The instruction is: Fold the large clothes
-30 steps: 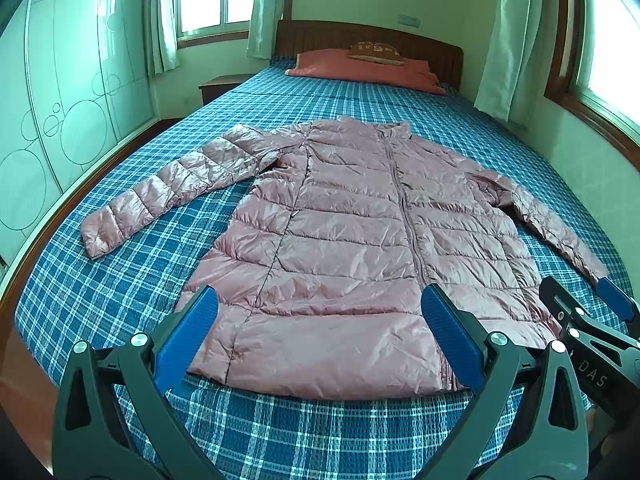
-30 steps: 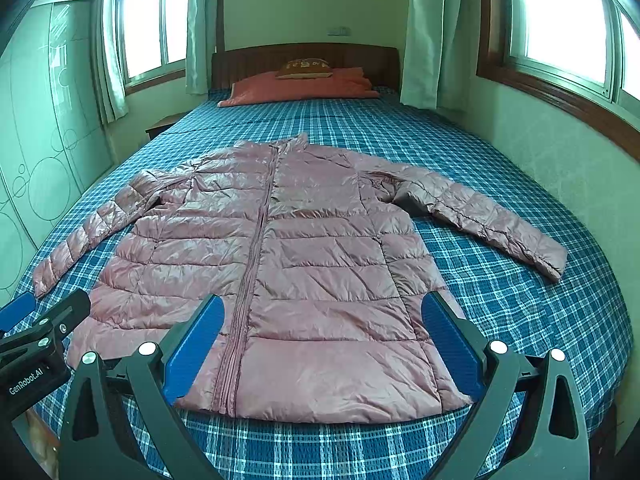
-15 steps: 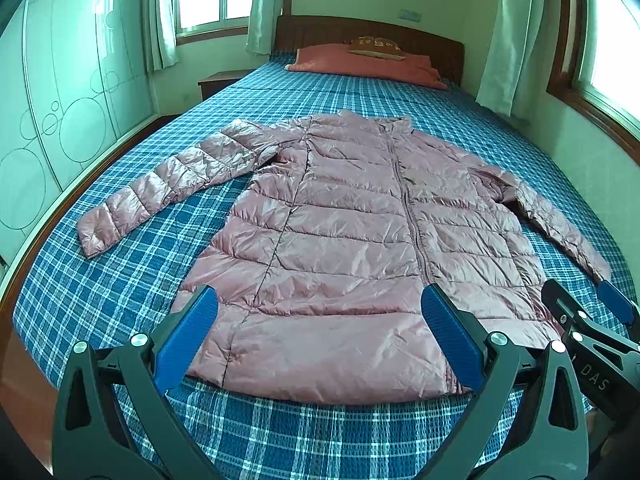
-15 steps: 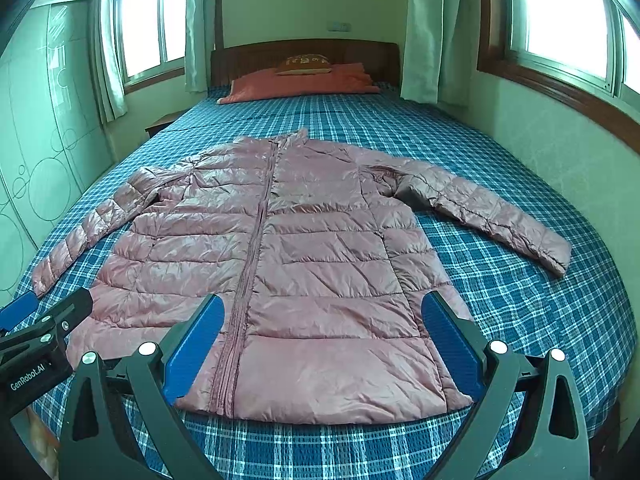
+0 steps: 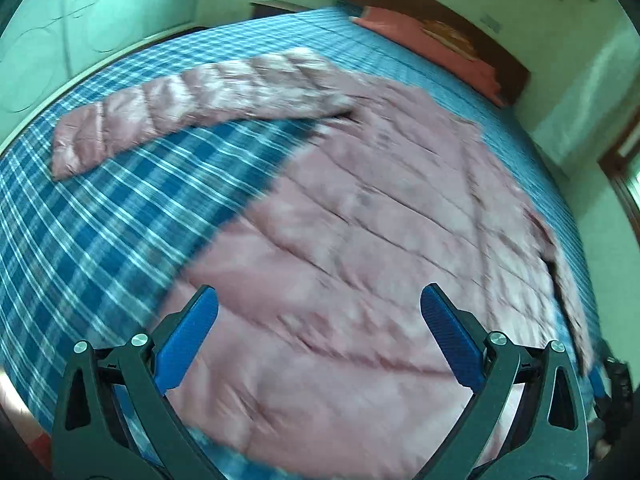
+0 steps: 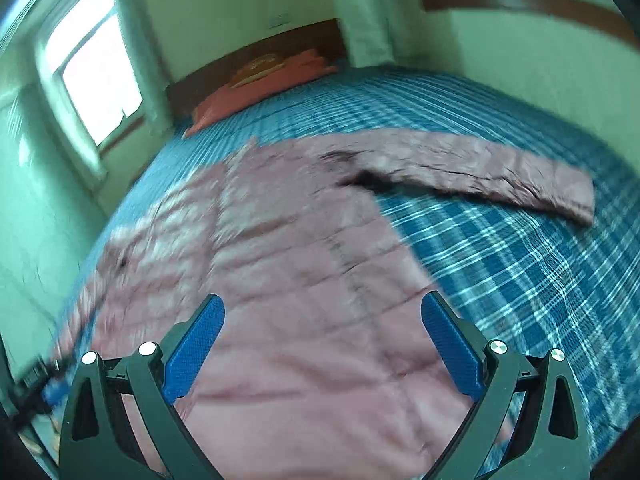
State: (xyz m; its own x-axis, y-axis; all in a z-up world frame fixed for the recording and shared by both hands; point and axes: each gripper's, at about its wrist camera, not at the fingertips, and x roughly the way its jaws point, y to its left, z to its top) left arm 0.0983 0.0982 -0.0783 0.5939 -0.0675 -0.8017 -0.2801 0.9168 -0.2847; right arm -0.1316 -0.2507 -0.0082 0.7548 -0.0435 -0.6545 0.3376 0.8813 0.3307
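A pink quilted puffer jacket (image 5: 360, 240) lies flat, front up, on a bed with a blue plaid cover (image 5: 100, 240). One sleeve (image 5: 192, 108) stretches out to the left in the left wrist view; the other sleeve (image 6: 480, 172) stretches right in the right wrist view. My left gripper (image 5: 318, 332) hovers over the jacket's lower body, jaws wide and closing slightly, with nothing pressed between its blue pads. Over the lower body (image 6: 312, 320) too, my right gripper (image 6: 322, 340) stands open and holds nothing. Both views are blurred.
A red pillow (image 6: 264, 84) lies against the dark wooden headboard (image 5: 460, 32) at the far end. Walls, curtains and windows (image 6: 96, 72) surround the bed. The plaid cover (image 6: 520, 280) lies bare beside the jacket. A dark part of the right tool (image 5: 616, 392) shows at the left view's right edge.
Both grippers have dropped closer over the jacket's lower part and rolled, so the bed now looks tilted and blurred. The jacket has not moved.
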